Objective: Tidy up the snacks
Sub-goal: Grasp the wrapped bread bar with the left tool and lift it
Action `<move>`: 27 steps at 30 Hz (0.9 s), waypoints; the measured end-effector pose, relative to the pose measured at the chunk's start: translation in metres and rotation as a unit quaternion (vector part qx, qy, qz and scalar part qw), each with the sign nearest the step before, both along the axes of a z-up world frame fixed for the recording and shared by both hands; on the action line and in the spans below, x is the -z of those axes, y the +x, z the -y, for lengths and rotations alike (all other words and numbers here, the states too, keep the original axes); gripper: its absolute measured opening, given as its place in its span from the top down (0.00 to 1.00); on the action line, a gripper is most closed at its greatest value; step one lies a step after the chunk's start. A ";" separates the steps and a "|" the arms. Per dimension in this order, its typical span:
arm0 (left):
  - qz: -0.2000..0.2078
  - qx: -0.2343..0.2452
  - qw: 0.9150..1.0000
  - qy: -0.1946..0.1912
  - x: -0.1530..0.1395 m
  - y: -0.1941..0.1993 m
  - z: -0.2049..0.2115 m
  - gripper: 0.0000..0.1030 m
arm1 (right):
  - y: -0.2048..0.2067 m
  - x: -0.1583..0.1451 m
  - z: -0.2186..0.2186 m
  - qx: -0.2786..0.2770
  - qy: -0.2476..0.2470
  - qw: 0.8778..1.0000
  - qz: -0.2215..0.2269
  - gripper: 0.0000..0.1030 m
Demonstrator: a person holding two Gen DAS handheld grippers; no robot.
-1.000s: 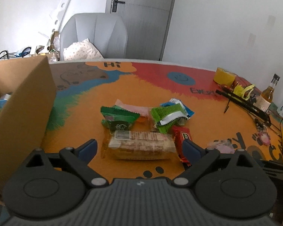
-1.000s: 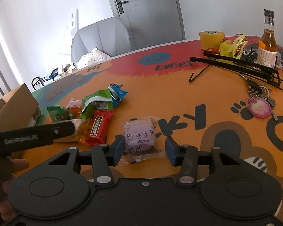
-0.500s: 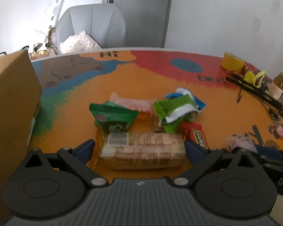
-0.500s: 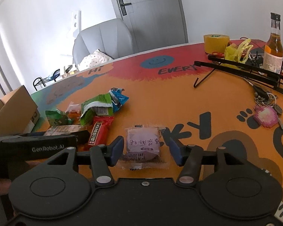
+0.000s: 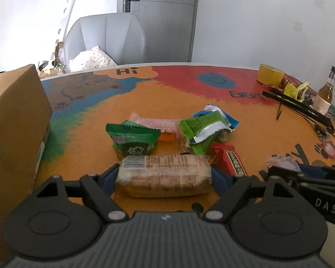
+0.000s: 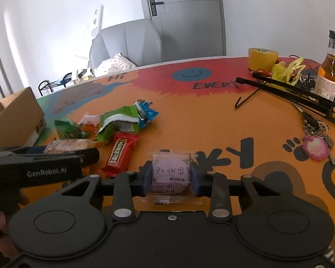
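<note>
Left wrist view: the left claw (image 5: 164,175) is closing on the long clear-wrapped biscuit pack (image 5: 164,175), blue pads at both ends. The right claw (image 6: 170,177) is closing, pads touching the round purple cake in clear wrap (image 6: 170,174). Right of the brown cardboard box (image 5: 15,120), five other packets lie on the surface (image 5: 145,98), so sorting looks barely begun.

The left tool (image 5: 164,176) is closing its jaws on the long biscuit pack (image 5: 164,175), lying crosswise on the orange surface (image 5: 145,102), both blue pads touching its ends.
</note>
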State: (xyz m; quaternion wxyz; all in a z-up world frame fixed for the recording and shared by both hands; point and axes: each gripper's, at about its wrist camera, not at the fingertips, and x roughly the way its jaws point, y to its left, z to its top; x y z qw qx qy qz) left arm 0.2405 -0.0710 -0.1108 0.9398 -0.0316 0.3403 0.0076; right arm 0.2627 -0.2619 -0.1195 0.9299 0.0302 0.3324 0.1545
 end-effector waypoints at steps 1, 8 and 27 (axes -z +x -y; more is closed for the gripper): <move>0.003 -0.001 1.000 -0.004 -0.002 -0.002 -0.002 0.21 | -0.002 -0.001 0.000 0.001 0.003 1.000 0.000 0.68; 0.028 0.004 1.000 -0.009 -0.018 -0.017 -0.004 0.22 | -0.017 -0.015 -0.006 -0.004 0.010 1.000 0.015 0.68; 0.091 -0.014 0.996 -0.015 -0.078 -0.049 -0.030 0.22 | -0.021 -0.060 -0.038 -0.034 0.038 0.996 0.069 0.68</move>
